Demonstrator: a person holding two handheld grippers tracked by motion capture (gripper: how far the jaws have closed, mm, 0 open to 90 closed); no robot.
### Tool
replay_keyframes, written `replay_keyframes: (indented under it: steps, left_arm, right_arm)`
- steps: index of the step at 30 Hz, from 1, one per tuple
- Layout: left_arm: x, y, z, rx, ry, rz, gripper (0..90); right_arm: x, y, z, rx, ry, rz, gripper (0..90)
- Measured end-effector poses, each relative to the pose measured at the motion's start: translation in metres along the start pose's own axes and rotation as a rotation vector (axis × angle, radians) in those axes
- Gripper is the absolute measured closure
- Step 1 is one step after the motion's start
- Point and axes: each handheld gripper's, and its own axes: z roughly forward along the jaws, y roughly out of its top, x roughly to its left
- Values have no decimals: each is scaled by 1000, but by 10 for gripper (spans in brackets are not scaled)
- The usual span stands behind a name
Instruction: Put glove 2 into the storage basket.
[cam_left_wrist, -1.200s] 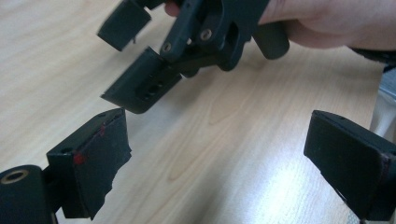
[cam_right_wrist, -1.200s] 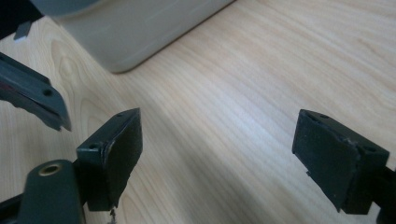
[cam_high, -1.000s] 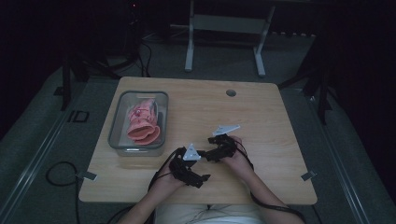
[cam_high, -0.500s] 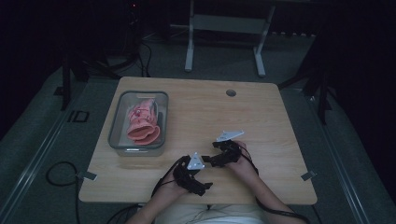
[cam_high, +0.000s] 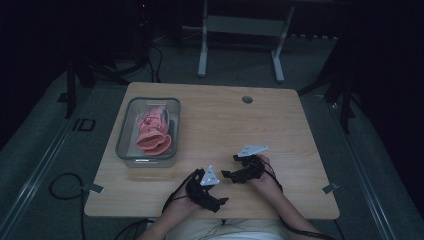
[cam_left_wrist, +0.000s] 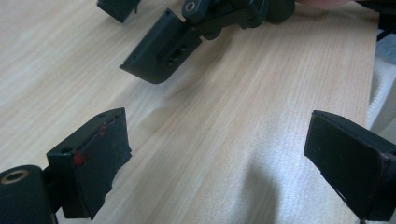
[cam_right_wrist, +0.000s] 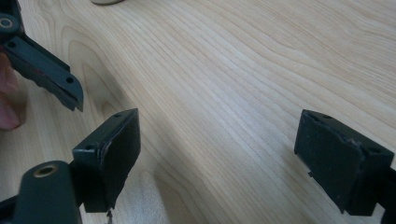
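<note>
Both grippers sit low over the near edge of the wooden desk (cam_high: 225, 125), close together and almost facing each other. The left gripper (cam_high: 223, 201) is released: in the left gripper view its two black jaws stand wide apart with only bare wood grain between them, and the tip of the other gripper's jaw shows just ahead at the top. The right gripper (cam_high: 226, 174) is likewise spread open and grasping nothing, its jaws well separated over the desk in the right gripper view (a jaw of the left gripper shows at that view's upper left, beside a bit of the person's hand).

Nearest to them, though well apart, is a clear plastic container (cam_high: 125, 145) on the left part of the desk. Inside it lies a pink item (cam_high: 152, 131), soft-looking and folded; what exactly it is cannot be told in the dim high view. A small round grommet (cam_high: 247, 99) marks the desk's far side.
</note>
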Motion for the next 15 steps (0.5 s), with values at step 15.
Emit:
replay_keyframes:
  steps: [15]
  left_arm:
    - [-2, -4, 0, 7, -8, 13, 64]
  right_arm:
    - [-1, -2, 0, -2, -12, -7, 144]
